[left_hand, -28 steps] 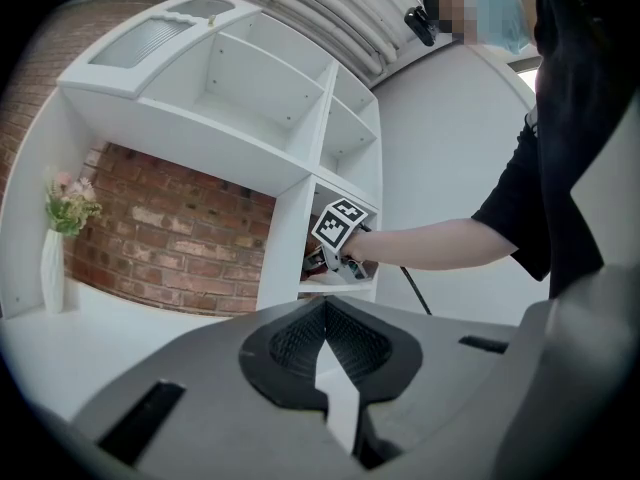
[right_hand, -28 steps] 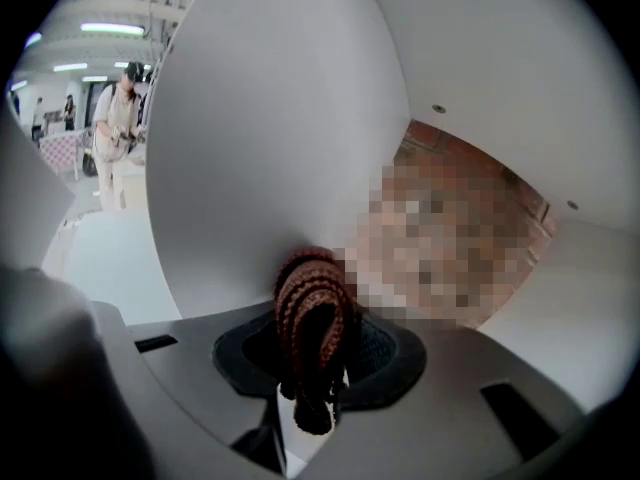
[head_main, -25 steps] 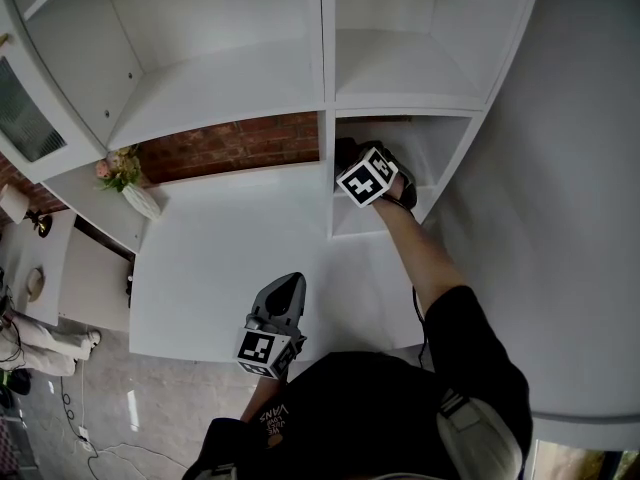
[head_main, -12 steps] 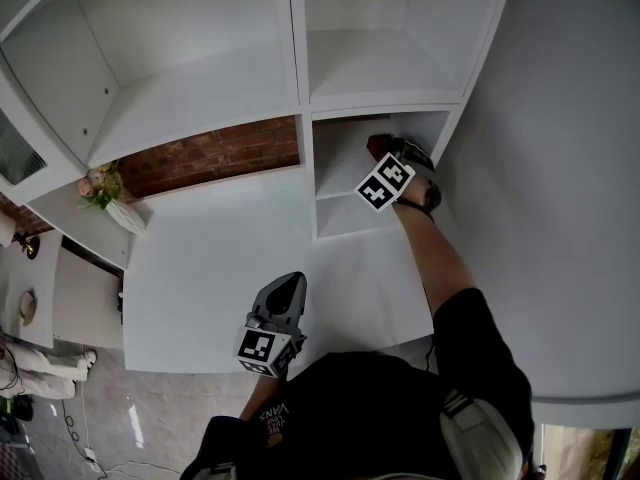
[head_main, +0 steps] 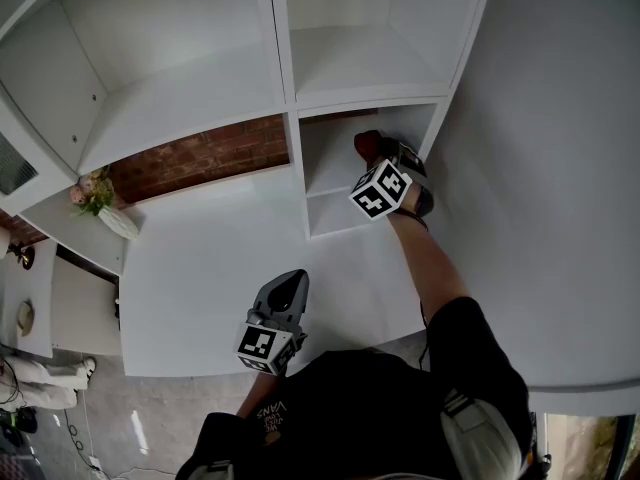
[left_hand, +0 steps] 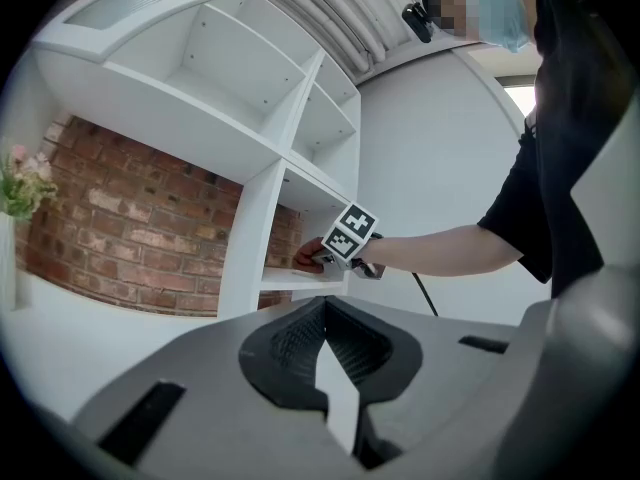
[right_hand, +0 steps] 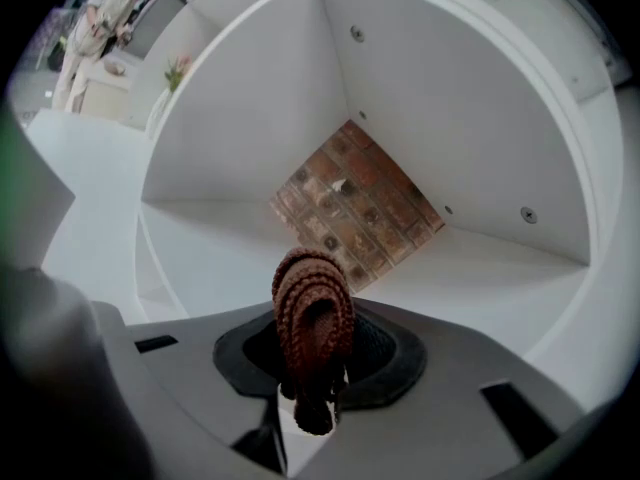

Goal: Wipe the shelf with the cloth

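**Right gripper** (right_hand: pixel 312 373): jaws clamped on a folded brown ribbed cloth (right_hand: pixel 313 303). The fold projects straight ahead along the gripper's own axis.

**Location:** the cloth is inside the small lower compartment, over its white shelf board (head_main: pixel 335 173), and points toward the brick back wall (right_hand: pixel 355 208). The board lies directly beneath the cloth (the left gripper view suggests contact, but this is not confirmed).

**Left gripper** (left_hand: pixel 325 358): jaws pressed together with nothing between them. It is held low over the white counter (head_main: pixel 220 258), well apart from the compartment.

**Judgement:** the right gripper alone is placed to wipe. Strokes would run across the board, between the divider and the side wall.
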`<state>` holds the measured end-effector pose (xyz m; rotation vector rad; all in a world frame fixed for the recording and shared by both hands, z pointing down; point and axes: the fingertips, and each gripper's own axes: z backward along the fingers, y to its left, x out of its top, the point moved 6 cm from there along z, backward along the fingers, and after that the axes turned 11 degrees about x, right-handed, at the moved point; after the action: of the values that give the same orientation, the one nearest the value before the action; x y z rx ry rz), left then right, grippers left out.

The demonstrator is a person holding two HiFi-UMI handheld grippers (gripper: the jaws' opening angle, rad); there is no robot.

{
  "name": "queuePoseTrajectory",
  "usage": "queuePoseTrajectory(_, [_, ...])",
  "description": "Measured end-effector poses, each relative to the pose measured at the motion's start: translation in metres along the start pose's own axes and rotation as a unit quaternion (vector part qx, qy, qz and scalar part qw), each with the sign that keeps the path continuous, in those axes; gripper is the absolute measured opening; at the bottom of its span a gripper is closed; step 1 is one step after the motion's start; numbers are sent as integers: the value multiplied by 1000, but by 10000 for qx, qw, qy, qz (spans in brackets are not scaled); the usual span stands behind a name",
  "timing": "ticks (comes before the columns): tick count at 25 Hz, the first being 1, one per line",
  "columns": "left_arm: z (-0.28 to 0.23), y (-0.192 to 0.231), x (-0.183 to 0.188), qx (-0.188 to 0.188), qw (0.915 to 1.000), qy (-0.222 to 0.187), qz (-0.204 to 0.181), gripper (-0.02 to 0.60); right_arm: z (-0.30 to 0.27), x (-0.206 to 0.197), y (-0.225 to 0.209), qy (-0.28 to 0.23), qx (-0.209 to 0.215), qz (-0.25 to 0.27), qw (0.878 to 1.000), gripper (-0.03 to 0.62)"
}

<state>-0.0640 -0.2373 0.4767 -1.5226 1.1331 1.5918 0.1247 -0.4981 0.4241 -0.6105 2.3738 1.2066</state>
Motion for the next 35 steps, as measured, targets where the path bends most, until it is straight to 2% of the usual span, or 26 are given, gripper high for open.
queuePoseTrajectory(3, [4, 0, 0, 10, 10000, 9, -12, 6, 15, 20, 12, -636, 405, -619, 9952, 95])
queuePoseTrajectory(7, [11, 3, -1, 124, 9999, 19, -4, 6, 33, 48, 39, -1331, 1186, -1365, 9745, 95])
queuePoseTrajectory(11, [19, 5, -1, 226, 9997, 21, 4, 6, 42, 63, 68, -1576, 1563, -1568, 9624, 95])
queuePoseTrajectory(16, [29, 8, -4, 328, 9994, 55, 0, 6, 40, 66, 94, -1581, 1745, -1632, 9581, 97])
queuePoseTrajectory(26, [25, 1, -4, 263, 9996, 85, 13, 6, 28, 43, 96, -1222, 1529, -1305, 9719, 95])
queuePoseTrajectory(35, [3, -12, -7, 50, 9999, 136, -35, 6, 29, -17, 52, -851, 899, -1493, 9810, 97])
